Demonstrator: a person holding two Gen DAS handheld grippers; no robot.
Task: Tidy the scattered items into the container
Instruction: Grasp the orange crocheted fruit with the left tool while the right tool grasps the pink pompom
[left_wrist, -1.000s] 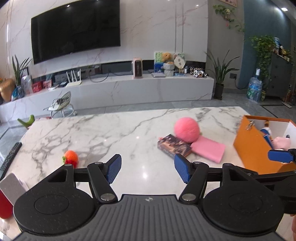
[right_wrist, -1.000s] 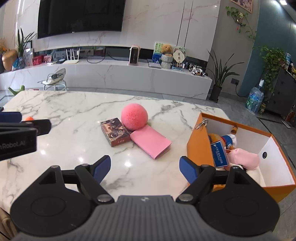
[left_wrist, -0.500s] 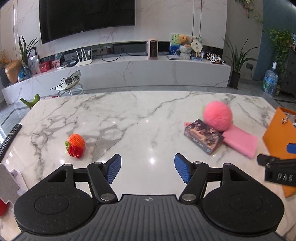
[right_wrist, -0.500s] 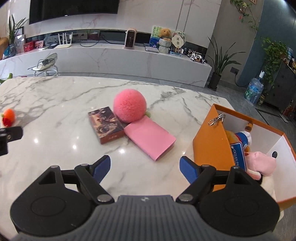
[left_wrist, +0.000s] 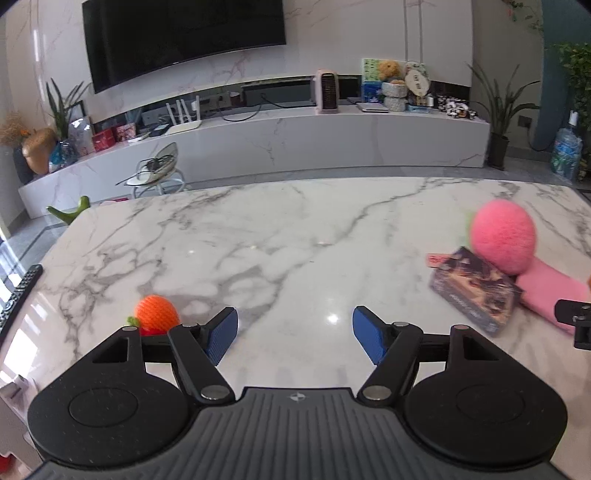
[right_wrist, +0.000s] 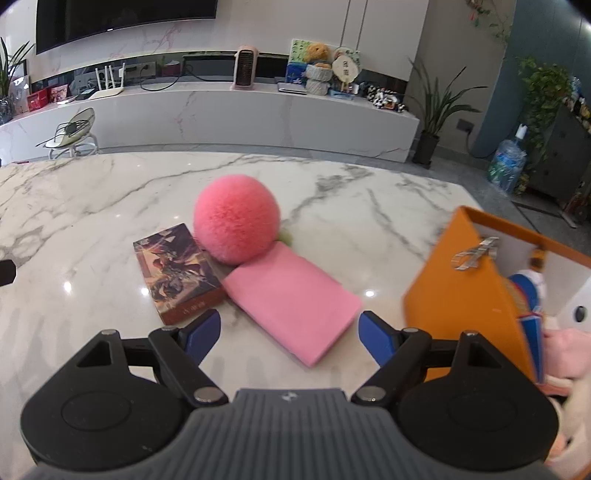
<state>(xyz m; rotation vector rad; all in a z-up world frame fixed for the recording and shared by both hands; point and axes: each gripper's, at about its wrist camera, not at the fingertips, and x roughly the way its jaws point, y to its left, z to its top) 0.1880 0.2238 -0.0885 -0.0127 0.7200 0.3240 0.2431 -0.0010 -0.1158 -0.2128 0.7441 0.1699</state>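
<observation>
My left gripper (left_wrist: 294, 338) is open and empty above the marble table (left_wrist: 258, 236). An orange knitted toy (left_wrist: 156, 316) lies just left of its left finger. My right gripper (right_wrist: 289, 336) is open and empty, low over a pink cloth (right_wrist: 291, 301). A fluffy pink ball (right_wrist: 235, 218) rests against the cloth and a dark card box (right_wrist: 177, 273). The orange container (right_wrist: 454, 299) stands at the right and holds soft toys. The ball (left_wrist: 503, 236), box (left_wrist: 474, 290) and cloth (left_wrist: 550, 295) also show at the right of the left wrist view.
A remote control (left_wrist: 18, 295) lies at the table's left edge. A TV console (left_wrist: 295, 136) and a small chair (left_wrist: 157, 173) stand beyond the table's far edge. The right gripper's tip (left_wrist: 576, 321) shows at the right of the left wrist view.
The left gripper has swung left and closer to the orange toy. The right gripper has moved forward toward the pink cloth and ball. Both stay open.
</observation>
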